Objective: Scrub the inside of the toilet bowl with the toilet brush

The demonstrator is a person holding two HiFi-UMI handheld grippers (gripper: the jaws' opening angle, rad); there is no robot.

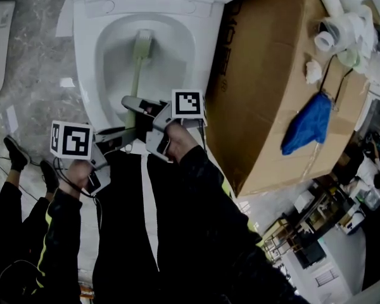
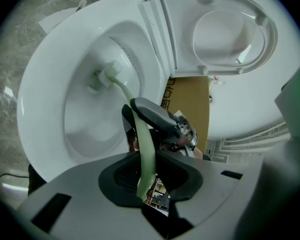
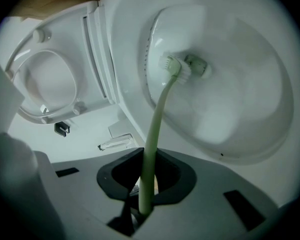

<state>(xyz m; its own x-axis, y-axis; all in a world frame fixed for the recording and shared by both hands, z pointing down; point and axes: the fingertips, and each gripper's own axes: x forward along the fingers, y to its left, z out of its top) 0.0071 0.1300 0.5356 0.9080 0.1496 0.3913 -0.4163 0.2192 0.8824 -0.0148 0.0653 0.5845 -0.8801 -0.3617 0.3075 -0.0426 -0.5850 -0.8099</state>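
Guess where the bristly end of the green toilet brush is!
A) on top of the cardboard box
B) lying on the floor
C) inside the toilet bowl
C: the toilet brush has its bristly head down against the white inside wall of the toilet bowl.

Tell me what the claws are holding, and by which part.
Both hold the green toilet brush by its handle: the left claw near the handle's end, the right claw farther toward the head.
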